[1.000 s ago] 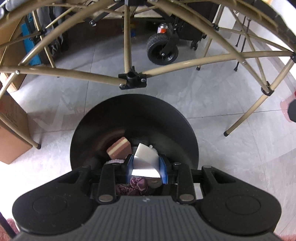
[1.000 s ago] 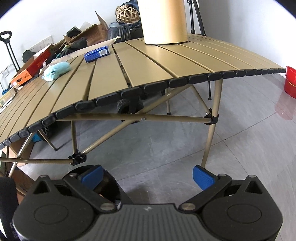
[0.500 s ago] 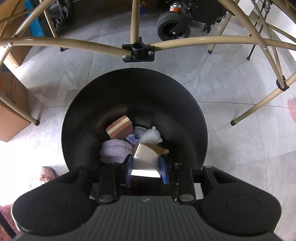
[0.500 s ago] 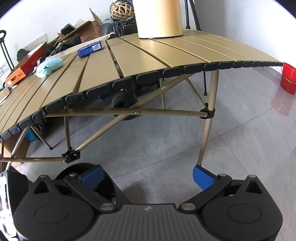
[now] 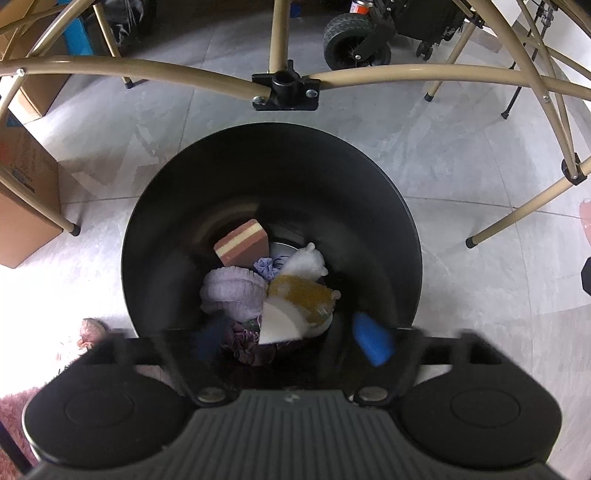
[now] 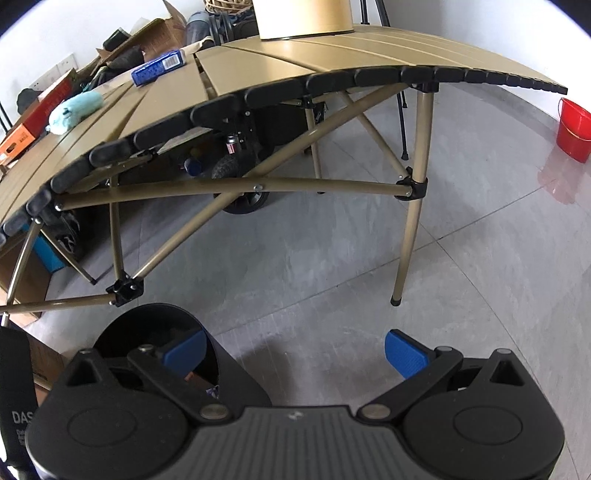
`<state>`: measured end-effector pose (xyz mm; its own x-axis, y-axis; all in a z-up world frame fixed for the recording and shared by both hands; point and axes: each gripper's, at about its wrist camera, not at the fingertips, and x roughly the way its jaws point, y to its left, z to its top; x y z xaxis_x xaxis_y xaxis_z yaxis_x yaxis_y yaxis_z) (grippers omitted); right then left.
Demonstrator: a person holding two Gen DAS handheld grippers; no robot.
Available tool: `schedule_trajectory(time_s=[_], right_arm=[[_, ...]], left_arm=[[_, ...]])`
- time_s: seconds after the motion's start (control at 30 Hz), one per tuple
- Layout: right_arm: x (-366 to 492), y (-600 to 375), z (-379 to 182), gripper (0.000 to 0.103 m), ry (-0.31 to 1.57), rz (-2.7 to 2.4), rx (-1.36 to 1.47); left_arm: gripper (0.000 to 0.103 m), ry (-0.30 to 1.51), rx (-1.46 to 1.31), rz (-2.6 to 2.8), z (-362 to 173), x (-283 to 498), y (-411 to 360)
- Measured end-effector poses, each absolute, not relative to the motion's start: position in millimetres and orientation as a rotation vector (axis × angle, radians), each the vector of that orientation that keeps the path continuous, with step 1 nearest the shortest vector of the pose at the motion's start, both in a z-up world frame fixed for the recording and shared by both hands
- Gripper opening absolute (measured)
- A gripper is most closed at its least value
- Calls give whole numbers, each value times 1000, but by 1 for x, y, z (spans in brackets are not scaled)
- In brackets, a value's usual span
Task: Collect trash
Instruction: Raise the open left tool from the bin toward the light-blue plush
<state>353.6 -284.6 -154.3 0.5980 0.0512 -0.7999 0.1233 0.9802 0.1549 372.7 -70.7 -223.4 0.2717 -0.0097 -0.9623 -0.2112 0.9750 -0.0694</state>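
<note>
A round black trash bin [image 5: 369,192] stands on the floor under my left gripper [image 5: 291,343], which points down into it. Its jaws are opening, blurred, and the white paper piece [image 5: 277,321] lies free between them on the trash pile. Inside the bin lie a pink-and-cream sponge [image 5: 242,246], a lilac cloth [image 5: 232,291], a yellow-brown scrap [image 5: 303,293] and a white wad [image 5: 306,260]. In the right wrist view my right gripper [image 6: 295,350] stands open and empty above the floor, with the bin [image 6: 147,325] at its lower left.
A tan slatted folding table [image 6: 295,55] stands over the bin on tan legs [image 6: 410,236]. On it lie a blue box [image 6: 159,68], a light-green cloth [image 6: 75,110] and a tan cylinder [image 6: 303,18]. A red bucket [image 6: 572,129] stands far right. Cardboard boxes [image 5: 26,206] stand left.
The left gripper, shut on the white paper piece before, has opened wide and the piece now lies on the trash in the bin. The right gripper has sunk a little.
</note>
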Motion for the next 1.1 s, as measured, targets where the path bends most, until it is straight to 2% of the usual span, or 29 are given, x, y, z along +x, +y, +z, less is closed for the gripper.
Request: schedule_trajectory(time_s=[0.1, 0.7, 1.1], right_arm=[[354, -285, -155, 103, 932, -42, 201], [355, -284, -156, 103, 937, -33, 195], [352, -282, -151, 103, 921, -20, 200]], left_arm=[[102, 1289, -188, 145, -223, 373, -71], [102, 1290, -186, 170, -221, 371, -63], [102, 1208, -197, 173, -205, 367, -49]])
